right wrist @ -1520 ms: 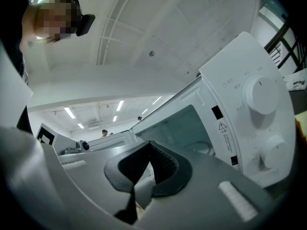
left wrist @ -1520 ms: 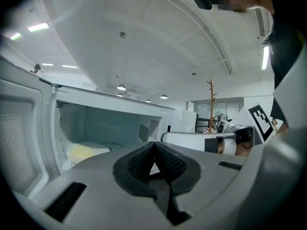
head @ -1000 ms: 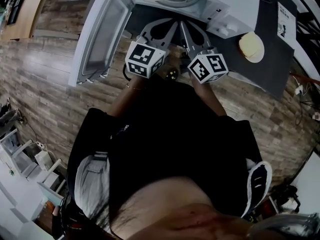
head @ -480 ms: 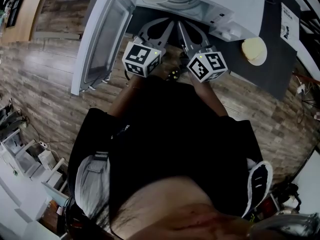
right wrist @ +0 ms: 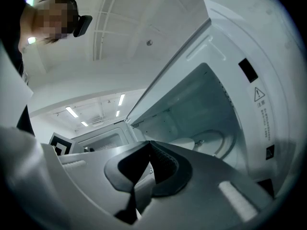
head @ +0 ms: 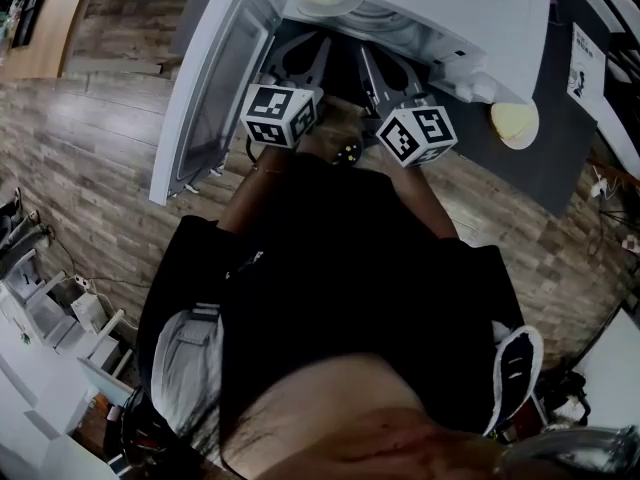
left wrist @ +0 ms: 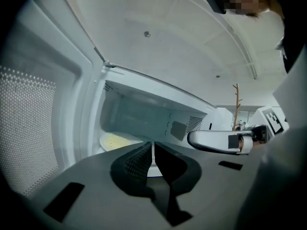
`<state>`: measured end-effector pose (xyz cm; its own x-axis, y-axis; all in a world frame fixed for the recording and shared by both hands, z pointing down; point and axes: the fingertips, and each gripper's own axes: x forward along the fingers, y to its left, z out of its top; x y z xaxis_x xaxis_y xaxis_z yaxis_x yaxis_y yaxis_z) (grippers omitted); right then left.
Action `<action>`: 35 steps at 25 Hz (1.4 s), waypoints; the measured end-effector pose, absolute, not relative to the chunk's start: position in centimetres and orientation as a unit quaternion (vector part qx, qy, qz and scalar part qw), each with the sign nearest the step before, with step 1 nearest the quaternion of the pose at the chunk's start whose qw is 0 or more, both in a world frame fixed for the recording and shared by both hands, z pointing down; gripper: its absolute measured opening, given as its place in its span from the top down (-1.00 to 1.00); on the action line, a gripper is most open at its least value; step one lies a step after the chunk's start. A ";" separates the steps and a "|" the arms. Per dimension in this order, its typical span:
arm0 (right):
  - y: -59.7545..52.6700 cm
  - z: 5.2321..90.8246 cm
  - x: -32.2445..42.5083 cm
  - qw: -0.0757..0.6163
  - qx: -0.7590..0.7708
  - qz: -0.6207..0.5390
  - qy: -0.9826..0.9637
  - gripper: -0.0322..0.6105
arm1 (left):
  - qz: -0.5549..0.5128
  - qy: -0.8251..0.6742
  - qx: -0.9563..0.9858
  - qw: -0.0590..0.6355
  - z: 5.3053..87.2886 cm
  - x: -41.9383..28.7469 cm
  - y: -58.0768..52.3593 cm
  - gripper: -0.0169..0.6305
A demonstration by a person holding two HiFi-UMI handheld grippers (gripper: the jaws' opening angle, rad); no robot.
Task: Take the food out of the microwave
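Inside the open microwave (head: 450,13), toward the left rear corner of its cavity floor, the plate of food (left wrist: 117,140) is lying flat. The left gripper (left wrist: 152,146) and right gripper (right wrist: 149,146) are both pointing into the doorway, each with its jaws pressed together on nothing. The plate is lying ahead and slightly left of the left gripper, judged the nearer; its jaws need opening before any grasp.
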<state>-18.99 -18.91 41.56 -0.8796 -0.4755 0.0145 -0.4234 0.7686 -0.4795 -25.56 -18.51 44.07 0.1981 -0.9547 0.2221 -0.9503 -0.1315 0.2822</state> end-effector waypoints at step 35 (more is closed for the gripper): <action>-20.6 43.7 -21.0 0.019 -0.234 -0.244 0.941 0.90 | -0.177 -0.657 0.627 0.380 49.9 -31.9 -21.3 0.69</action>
<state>-21.00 -20.58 43.66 -0.8898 -0.4495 0.0787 -0.4310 0.7710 -0.4688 -31.88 -21.25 49.94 0.0756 -0.9576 0.2778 -0.6891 0.1513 0.7087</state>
